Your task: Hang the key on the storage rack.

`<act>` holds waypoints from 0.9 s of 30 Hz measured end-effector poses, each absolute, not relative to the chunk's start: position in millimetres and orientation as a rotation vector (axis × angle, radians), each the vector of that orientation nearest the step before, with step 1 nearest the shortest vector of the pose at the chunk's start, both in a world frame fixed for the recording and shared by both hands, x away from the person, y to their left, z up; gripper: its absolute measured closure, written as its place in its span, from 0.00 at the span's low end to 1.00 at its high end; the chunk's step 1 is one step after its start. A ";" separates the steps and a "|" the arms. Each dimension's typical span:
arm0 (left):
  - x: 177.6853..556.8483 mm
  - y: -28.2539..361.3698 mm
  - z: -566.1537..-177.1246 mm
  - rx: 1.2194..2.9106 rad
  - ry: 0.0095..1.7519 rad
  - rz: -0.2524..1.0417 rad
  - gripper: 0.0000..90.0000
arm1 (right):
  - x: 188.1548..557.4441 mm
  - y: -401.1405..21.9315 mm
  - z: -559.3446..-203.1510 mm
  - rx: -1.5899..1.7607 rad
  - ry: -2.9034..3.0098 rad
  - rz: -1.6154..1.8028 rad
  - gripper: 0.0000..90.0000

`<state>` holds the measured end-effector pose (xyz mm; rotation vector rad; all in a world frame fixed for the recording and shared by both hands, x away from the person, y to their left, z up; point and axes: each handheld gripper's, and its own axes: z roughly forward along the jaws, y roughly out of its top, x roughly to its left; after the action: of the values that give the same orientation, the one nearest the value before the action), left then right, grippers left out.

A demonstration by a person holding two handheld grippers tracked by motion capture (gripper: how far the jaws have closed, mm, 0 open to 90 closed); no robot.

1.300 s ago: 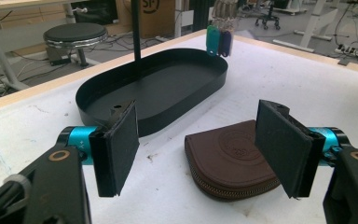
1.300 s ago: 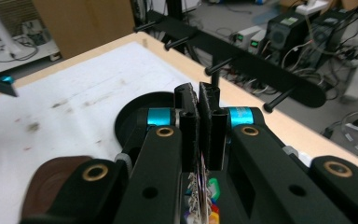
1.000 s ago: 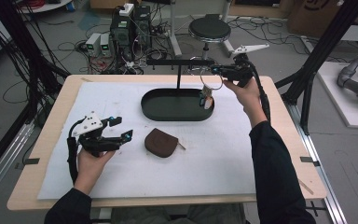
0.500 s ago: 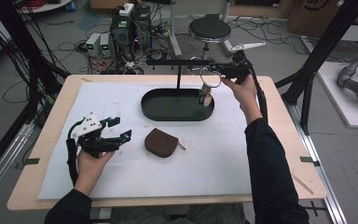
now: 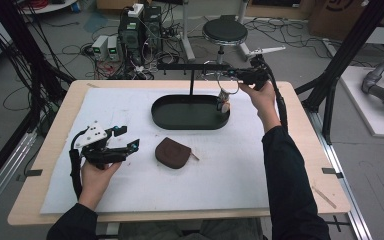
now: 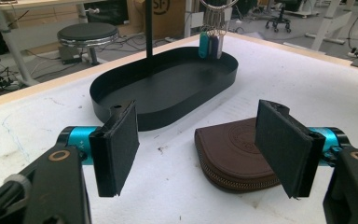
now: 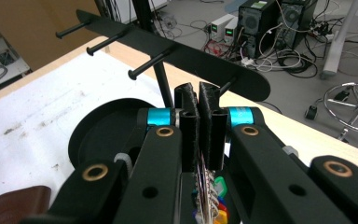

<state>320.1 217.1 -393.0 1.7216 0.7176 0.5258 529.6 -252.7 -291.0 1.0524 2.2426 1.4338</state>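
A black oval tray (image 5: 180,107) carries an upright stand with a pegged bar (image 5: 190,66) across its top. My right gripper (image 5: 236,75) is level with the bar's right end, shut on a key ring (image 5: 228,84). The keys and coloured tags (image 5: 224,102) dangle from the ring over the tray's right end. In the right gripper view the jaws (image 7: 199,100) pinch the ring just short of the bar (image 7: 191,58), with the tags (image 7: 212,198) below. My left gripper (image 5: 125,139) is open, left of a brown zip pouch (image 5: 172,152). In the left gripper view it (image 6: 198,137) faces the pouch (image 6: 235,154) and tray (image 6: 168,88).
A white mat (image 5: 280,175) covers most of the wooden table (image 5: 325,170). Behind the table stand a round stool (image 5: 225,31), computer boxes (image 5: 140,22) and loose cables on the floor. Black frame posts (image 5: 340,65) rise at the table's right side.
My right gripper has shifted slightly up and toward the bar, carrying the keys with it. The left gripper and the pouch have stayed put.
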 end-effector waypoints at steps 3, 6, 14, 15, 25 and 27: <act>320.2 217.0 -393.6 1.726 0.719 0.525 0.34 | 529.9 -252.0 -291.3 1.045 2.245 1.435 0.98; 319.8 217.3 -393.8 1.720 0.724 0.526 0.34 | 530.9 -251.7 -292.8 1.051 2.248 1.424 0.98; 319.2 218.2 -393.9 1.721 0.724 0.528 0.34 | 531.4 -251.8 -293.8 1.058 2.235 1.427 0.98; 319.1 218.4 -393.8 1.722 0.723 0.529 0.34 | 531.7 -251.6 -294.3 1.062 2.236 1.427 0.98; 317.6 219.9 -393.0 1.718 0.723 0.534 0.34 | 533.6 -249.6 -297.7 1.063 2.238 1.406 0.98; 317.5 219.8 -393.2 1.717 0.721 0.533 0.34 | 533.4 -249.6 -297.5 1.071 2.235 1.411 0.98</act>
<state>317.5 219.8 -393.2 1.7167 0.7214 0.5326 533.4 -249.6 -297.5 1.0715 2.2351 1.4114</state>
